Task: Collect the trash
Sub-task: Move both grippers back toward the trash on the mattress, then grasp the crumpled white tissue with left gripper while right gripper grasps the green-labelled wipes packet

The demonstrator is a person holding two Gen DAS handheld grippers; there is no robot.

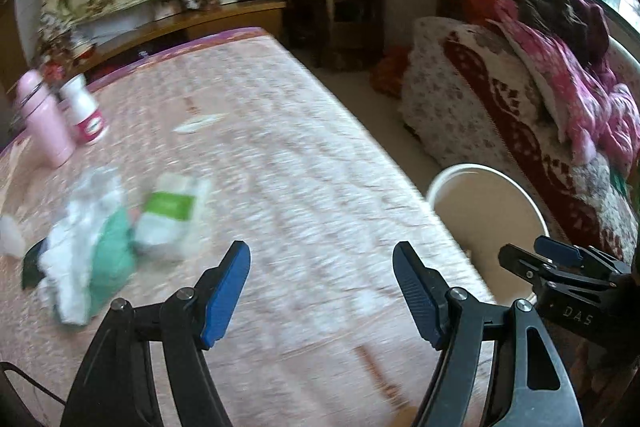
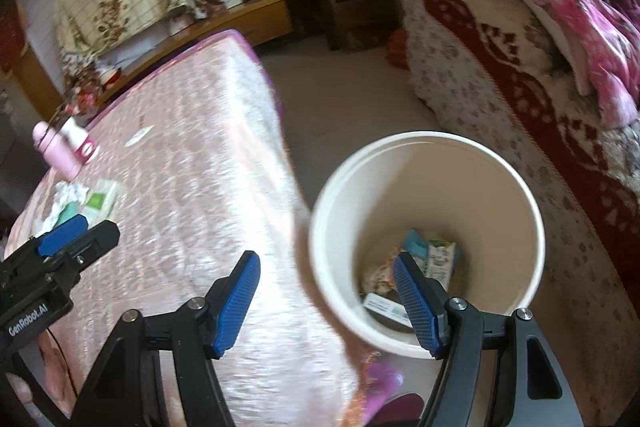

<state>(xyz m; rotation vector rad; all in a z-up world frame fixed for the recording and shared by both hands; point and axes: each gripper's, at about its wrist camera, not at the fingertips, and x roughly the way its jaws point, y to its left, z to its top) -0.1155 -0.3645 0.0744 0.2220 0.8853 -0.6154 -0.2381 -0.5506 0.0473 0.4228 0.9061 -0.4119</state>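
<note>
While both jaws gape empty, blur smears the trash pile (image 1: 100,247), table-edge hiding bin (image 1: 480,211)

Both claws (image 1: 322,291) (image 2: 326,301) agape, empty

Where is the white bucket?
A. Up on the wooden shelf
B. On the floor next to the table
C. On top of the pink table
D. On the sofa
B. The white bucket stands on the floor beside the edge of the pink table, with some trash already lying at its bottom.
</note>
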